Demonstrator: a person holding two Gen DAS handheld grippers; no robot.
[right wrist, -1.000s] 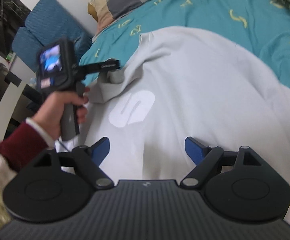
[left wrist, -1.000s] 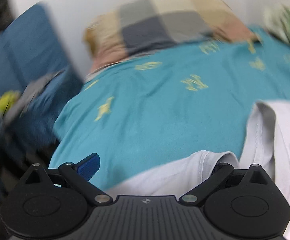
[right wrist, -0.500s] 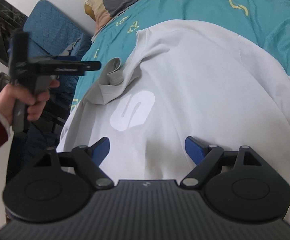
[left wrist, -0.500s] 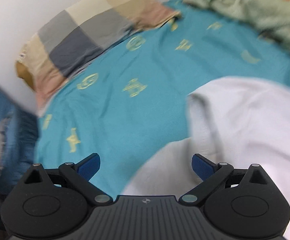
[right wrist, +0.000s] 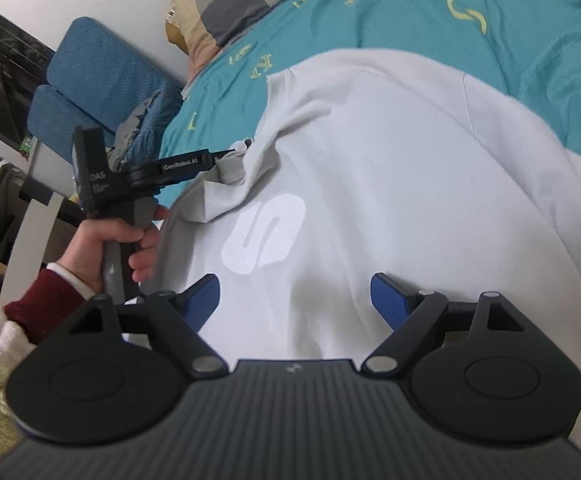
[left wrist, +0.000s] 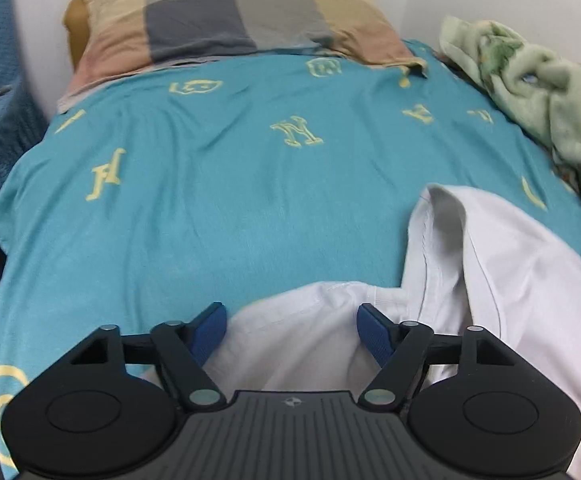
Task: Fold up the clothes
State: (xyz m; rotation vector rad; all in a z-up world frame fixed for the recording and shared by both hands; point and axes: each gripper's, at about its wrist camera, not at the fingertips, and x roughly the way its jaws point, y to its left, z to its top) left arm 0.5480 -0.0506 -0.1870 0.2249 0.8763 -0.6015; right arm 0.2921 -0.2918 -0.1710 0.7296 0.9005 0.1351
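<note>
A white T-shirt [right wrist: 390,168] with a pale logo [right wrist: 264,232] lies spread on the teal bedsheet [left wrist: 210,208]. In the left wrist view, my left gripper [left wrist: 292,332] hovers over the bunched sleeve edge [left wrist: 310,308]. Its jaws are closing, with white cloth between the blue pads [left wrist: 210,330], which do not press on it. Seen from the right wrist, the left gripper [right wrist: 232,151] reaches the folded-up sleeve [right wrist: 230,174], held by a hand [right wrist: 110,240]. My right gripper [right wrist: 296,300] stands open above the shirt's body, with nothing gripped.
A checked pillow [left wrist: 230,20] lies at the head of the bed against a white wall. A crumpled green blanket [left wrist: 530,92] lies at the far right. A blue chair [right wrist: 90,92] with clothes on it stands beside the bed's left edge.
My left gripper swung away toward the pillow, then came back to the sleeve, and its jaws have narrowed. The right gripper has stayed over the shirt, still open.
</note>
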